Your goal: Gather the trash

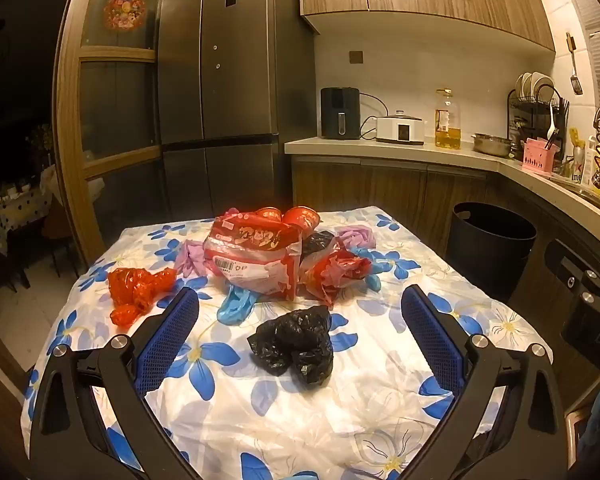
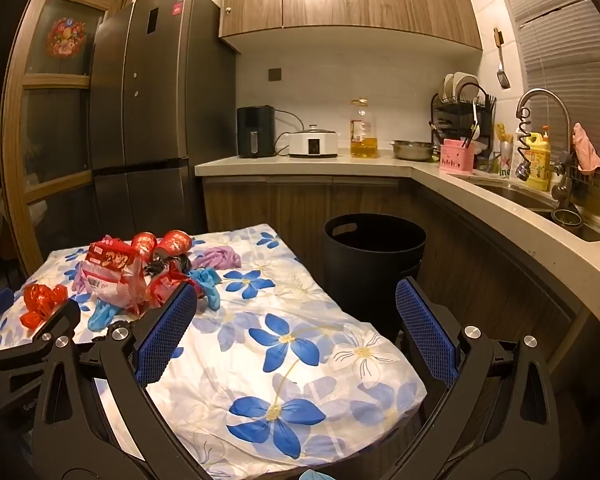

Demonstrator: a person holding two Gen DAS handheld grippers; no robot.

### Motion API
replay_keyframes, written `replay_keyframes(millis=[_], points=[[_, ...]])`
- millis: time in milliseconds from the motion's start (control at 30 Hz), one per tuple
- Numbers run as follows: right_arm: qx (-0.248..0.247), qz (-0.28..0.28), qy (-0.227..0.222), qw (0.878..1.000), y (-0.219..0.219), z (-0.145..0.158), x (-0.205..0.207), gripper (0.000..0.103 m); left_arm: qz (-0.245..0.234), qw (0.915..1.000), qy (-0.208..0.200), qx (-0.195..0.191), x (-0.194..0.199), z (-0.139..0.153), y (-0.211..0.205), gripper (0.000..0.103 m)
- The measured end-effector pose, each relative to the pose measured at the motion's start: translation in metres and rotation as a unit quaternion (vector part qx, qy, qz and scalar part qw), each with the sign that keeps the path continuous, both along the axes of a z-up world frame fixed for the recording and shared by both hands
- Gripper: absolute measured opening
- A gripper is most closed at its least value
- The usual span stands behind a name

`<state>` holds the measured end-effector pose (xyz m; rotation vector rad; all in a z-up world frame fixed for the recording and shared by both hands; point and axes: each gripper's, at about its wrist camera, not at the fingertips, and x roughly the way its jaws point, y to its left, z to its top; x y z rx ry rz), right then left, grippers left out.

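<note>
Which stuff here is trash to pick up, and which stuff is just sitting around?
For the job:
black crumpled bag
red crumpled wrapper
red-and-white package
blue glove
black bin

Just sitting around:
oil bottle
air fryer
dish rack

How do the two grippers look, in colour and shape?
Both are alike. The left gripper and the right gripper each have glossy black plastic arms with cut-out openings and silver round bolts. Their fingers carry flat blue pads with fine grid texture. No cables or sleeves show.
</note>
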<state>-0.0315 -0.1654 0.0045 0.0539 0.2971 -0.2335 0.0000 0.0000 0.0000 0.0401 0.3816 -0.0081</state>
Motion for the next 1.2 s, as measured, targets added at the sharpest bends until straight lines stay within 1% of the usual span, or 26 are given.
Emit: replay_keyframes(millis=[233, 300, 600, 667, 733, 1200], points=[[-0.002, -0.001, 0.003, 1.0, 0.0, -0.001, 0.001, 0.098, -0.001, 1.0, -0.003, 0.004, -0.002, 0.003, 0.0, 0.098], [0.0, -0.001, 0.002, 1.0, 0.0, -0.001, 0.001, 0.098, 0.0, 1.0, 0.004, 0.008, 0.001, 0.0, -0.002, 0.098], [0.001, 0.002, 0.004, 1.0, 0.001, -0.003, 0.002, 0.098, 0.001, 1.0, 0.006, 0.004, 0.001, 0.001, -0.001, 0.098], [0.001, 0.002, 0.005, 1.0, 0.001, -0.003, 0.002, 0.098, 0.001, 1.0, 0.006, 0.004, 0.0, -0.004, 0.002, 0.098], [0.002, 0.002, 0.005, 1.0, 0.003, -0.007, 0.004, 0.098, 0.001, 1.0, 0.006, 0.004, 0.0, -0.004, 0.003, 0.098], [0.003, 0.005, 0.01, 1.0, 0.007, -0.009, 0.006, 0.098, 0.002, 1.0, 0.007, 0.002, 0.001, -0.009, 0.005, 0.098]])
